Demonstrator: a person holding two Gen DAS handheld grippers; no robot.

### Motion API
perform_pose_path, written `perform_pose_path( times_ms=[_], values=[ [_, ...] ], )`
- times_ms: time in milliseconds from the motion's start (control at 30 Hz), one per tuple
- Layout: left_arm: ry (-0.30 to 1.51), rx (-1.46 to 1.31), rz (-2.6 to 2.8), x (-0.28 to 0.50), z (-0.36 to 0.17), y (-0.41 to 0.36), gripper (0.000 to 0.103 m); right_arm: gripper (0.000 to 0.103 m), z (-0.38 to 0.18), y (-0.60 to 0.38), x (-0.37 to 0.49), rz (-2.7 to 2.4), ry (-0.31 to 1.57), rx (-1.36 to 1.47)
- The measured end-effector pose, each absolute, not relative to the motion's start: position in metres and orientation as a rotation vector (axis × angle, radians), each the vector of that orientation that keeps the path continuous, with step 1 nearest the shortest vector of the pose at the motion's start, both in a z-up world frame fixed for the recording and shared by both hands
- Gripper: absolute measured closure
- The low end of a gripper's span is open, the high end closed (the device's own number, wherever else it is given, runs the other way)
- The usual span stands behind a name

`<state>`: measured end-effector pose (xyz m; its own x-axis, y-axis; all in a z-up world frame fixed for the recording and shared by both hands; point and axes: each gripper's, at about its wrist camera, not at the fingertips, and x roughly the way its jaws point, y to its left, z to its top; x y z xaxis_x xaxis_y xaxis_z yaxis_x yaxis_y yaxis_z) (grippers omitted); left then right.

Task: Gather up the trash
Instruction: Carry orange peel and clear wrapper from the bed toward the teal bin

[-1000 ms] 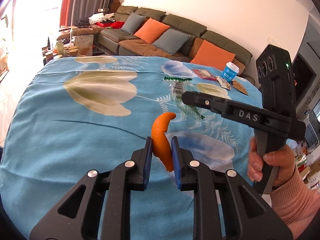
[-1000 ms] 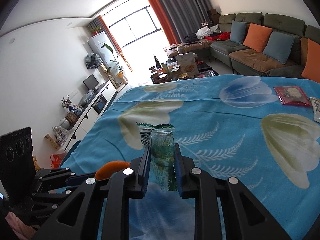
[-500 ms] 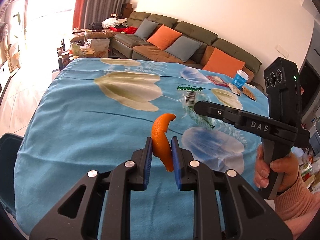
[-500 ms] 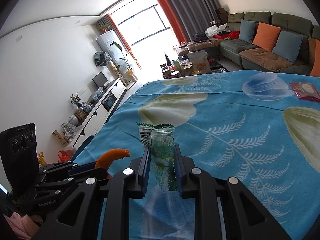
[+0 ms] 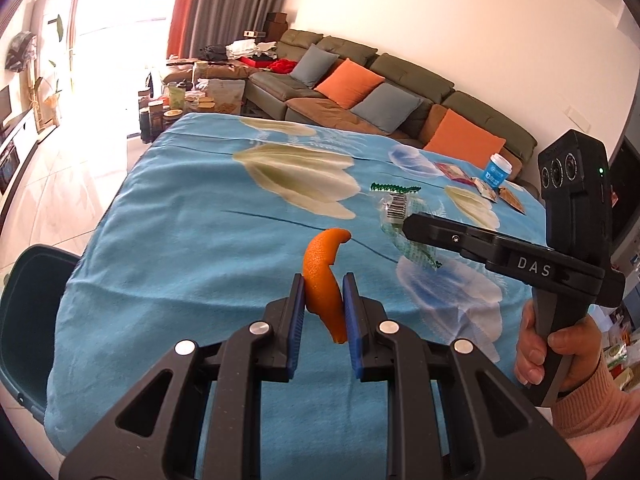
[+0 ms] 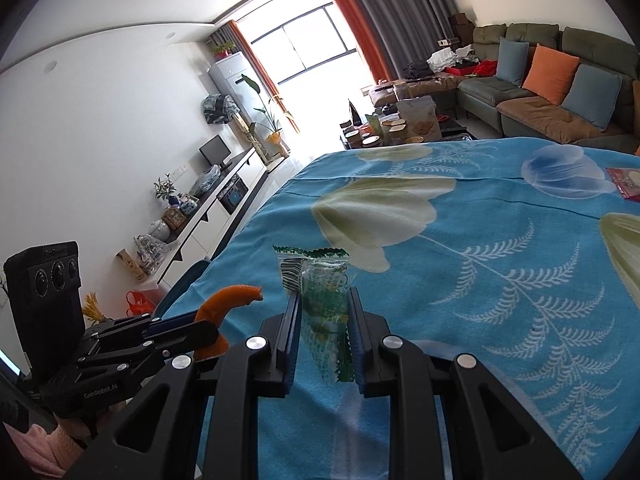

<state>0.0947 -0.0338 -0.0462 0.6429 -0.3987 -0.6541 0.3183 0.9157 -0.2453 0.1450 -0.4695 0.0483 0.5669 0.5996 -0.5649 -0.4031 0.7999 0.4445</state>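
orange peel (image 5: pixel 322 276) is sitting pinched between the blue pads of the left gripper (image 5: pixel 323 304), lifted clear of the bench (image 5: pixel 192 248), its curled tip poking up above the jaws. over on the other side the right gripper (image 6: pixel 325 320) is clamping a clear wrapper (image 6: pixel 320 292) with a green zigzag edge, also off the blue flowered cloth. so both grippers are narrow and both are loaded, two pieces of trash in the air at once.

to the left, just past the bench edge, a dark bin (image 5: pixel 28 312) is showing, its open mouth well below the peel; the left gripper is hanging over the cloth near that edge, not over the bin yet. the right gripper, gripped by a hand (image 5: pixel 556 348) in a pink sleeve, is riding just beside it on the same line.

as for the score: picking looks done for these two, dropping is not. neither piece is in the bin. and there's more waiting, a blue cup (image 5: pixel 497 170) and a few flat packets (image 5: pixel 452 170) are lying at the far end of the bench by the sofa, well apart from both grippers. so i'd call this early to mid, with a drop-off pending and another trip to come.
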Motion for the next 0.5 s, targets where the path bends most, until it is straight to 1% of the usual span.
perform_pose_path(
  times_ms=[500],
  values=[
    [0.761, -0.138, -0.345, 0.086, -0.047, -0.009, 0.084, 0.082, 0.045, -0.443, 0.142, 0.650, 0.784, 0.268]
  ],
)
